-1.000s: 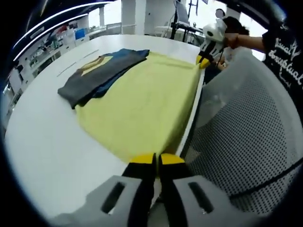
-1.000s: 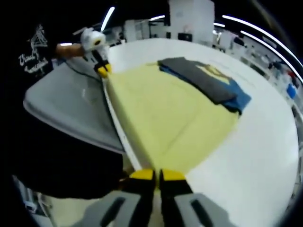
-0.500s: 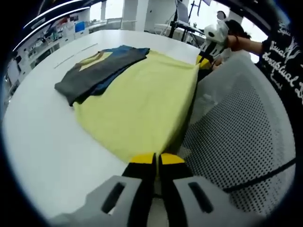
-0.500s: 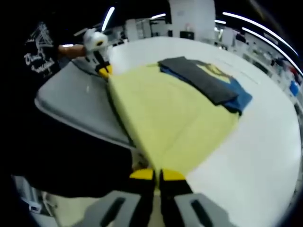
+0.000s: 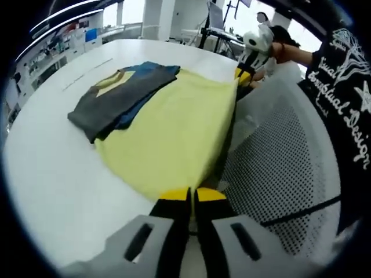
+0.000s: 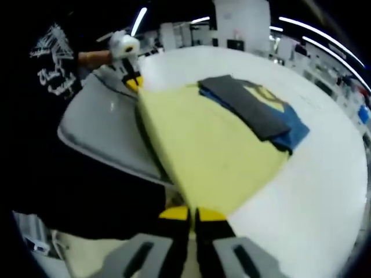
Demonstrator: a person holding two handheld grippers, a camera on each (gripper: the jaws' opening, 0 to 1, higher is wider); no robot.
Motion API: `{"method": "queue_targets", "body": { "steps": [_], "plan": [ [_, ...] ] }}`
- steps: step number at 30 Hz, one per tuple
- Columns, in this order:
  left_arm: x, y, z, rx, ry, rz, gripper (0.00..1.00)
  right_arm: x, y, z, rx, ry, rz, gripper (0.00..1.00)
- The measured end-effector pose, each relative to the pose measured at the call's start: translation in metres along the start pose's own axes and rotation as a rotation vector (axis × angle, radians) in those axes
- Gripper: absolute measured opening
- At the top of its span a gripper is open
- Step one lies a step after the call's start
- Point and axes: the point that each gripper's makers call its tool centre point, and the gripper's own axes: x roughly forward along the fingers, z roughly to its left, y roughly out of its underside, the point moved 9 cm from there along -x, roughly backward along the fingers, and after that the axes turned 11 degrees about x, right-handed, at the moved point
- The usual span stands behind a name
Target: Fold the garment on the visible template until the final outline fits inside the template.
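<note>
Fold stage: both tongs clenched on the yellow garment's [image 5: 174, 133] near edge at the counter [image 5: 52, 174] rim.
Left tongs [image 5: 191, 196] and right tongs [image 6: 192, 214] hold opposite corners; next, likely carry the edge forward over the cloth.

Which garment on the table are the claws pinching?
The yellow garment, spread flat; each claw is shut on a near-edge corner. The folded grey and blue ones lie untouched at its far side.

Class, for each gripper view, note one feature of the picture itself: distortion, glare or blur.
Left gripper view: fisheye bends the white table edge into a curve; windows behind the far gripper are blown out. Right gripper view: ceiling light strips streak as glaring arcs; the yellow garment looks soft and slightly blurred, and the person's black shirt falls into deep shadow.
</note>
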Motion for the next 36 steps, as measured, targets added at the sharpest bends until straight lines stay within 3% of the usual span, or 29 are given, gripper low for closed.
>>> {"method": "queue_targets", "body": {
  "steps": [13,36],
  "plan": [
    [-0.017,-0.017,0.02,0.032,-0.057,-0.02,0.0,-0.017,-0.033,-0.011,-0.096,0.049,-0.015,0.0],
    [-0.041,-0.061,0.078,0.113,-0.232,-0.087,0.0,-0.042,-0.094,-0.047,-0.19,0.205,-0.138,0.0]
  ]
}}
